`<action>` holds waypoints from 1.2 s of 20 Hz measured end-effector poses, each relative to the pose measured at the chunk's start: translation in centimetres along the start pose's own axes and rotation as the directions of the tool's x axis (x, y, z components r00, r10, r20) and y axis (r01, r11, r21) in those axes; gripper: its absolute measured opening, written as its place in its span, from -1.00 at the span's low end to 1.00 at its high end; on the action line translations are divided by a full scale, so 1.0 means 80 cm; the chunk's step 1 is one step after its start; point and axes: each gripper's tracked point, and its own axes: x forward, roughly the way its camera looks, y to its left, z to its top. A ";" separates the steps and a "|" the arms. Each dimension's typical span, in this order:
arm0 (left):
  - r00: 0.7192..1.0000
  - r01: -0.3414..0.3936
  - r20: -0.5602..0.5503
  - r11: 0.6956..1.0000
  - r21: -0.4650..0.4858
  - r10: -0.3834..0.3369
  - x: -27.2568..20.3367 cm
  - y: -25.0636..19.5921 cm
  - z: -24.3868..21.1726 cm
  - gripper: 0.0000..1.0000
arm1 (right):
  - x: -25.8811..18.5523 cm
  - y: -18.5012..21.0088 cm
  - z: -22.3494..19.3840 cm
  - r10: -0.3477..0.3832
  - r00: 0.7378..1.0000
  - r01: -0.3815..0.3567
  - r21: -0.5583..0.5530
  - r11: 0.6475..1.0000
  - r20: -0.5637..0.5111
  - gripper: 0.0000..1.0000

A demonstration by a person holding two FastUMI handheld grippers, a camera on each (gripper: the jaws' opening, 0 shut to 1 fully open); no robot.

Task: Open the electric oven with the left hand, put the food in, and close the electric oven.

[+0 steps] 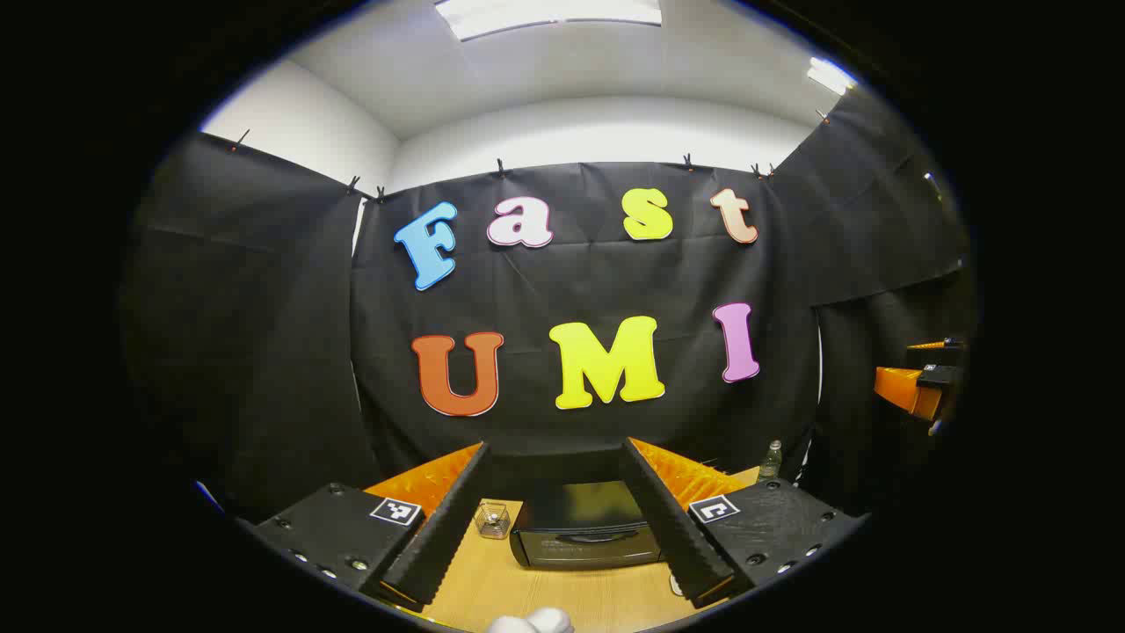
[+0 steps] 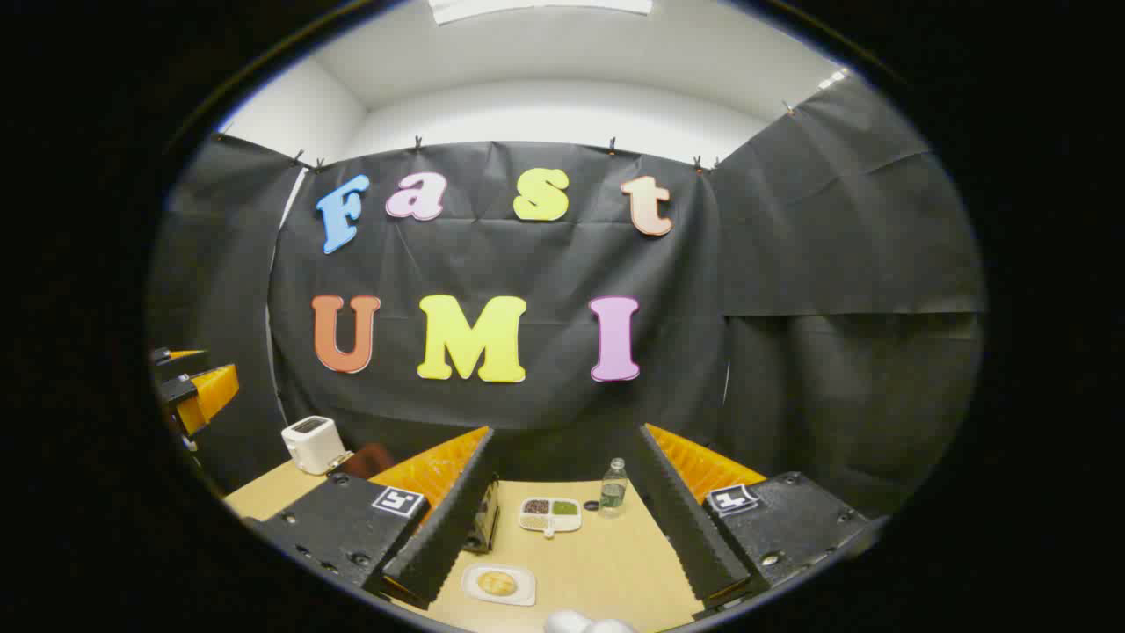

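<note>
Left hand-held gripper [image 1: 555,514] spread before closed oven [image 1: 584,532], right hand-held gripper [image 2: 562,519] over plated food [image 2: 497,583]

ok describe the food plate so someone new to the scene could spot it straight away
In the right gripper view, start from the wooden table under the black cloth wall. Nearest the camera, between the open tongs, lies a white plate with one round golden piece of food. The tray behind it has several compartments instead.
</note>
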 end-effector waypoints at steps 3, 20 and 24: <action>1.000 -0.011 -0.001 1.000 0.005 0.011 0.002 0.003 -0.002 0.90 | 0.003 0.000 0.000 0.002 1.000 -0.002 -0.004 1.000 0.009 1.00; 0.999 0.000 -0.051 1.000 -0.022 -0.002 0.064 -0.030 -0.101 0.90 | 0.006 -0.010 -0.003 -0.017 1.000 0.017 -0.033 0.999 -0.002 1.00; 0.994 0.034 -0.107 0.998 -0.048 -0.039 0.100 -0.065 -0.184 0.83 | 0.001 -0.024 -0.003 -0.041 0.999 0.040 -0.058 0.998 -0.005 1.00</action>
